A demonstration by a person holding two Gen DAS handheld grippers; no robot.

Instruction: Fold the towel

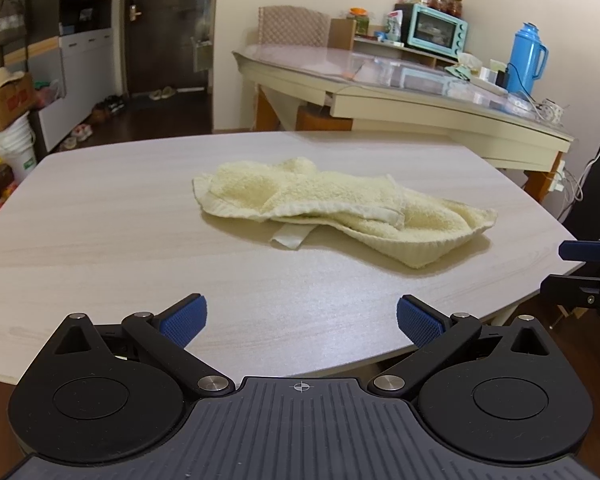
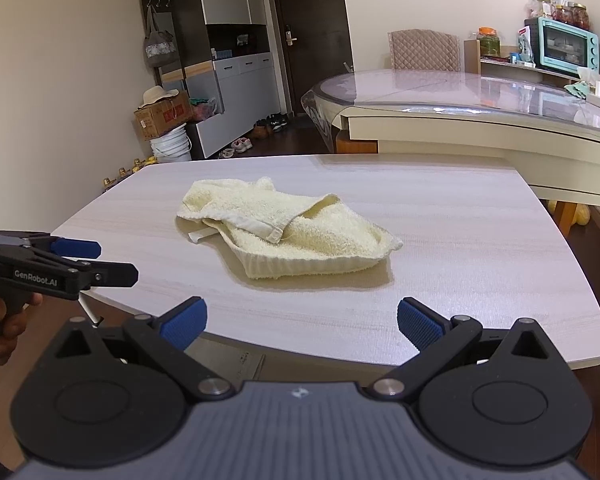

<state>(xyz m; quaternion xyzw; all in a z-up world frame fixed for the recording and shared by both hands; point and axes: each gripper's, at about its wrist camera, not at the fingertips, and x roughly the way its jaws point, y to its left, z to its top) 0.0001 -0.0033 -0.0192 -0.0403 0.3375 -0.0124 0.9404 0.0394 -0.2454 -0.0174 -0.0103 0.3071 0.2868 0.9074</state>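
crumpled cream terry towel [image 1: 340, 208] mid pale wood-grain table [image 1: 100, 216], left gripper [image 1: 302, 320] and right gripper [image 2: 302, 320] both spread wide, empty; risk: pinching stacked layers, not one corner.

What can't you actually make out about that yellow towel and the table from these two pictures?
- Towel: in both views its own crumpled layers hide its underside and most corners.
- White tab: mostly tucked under the towel; too small to tell what it is.
- Table: in both views its near edge is hidden behind the left gripper and right gripper.
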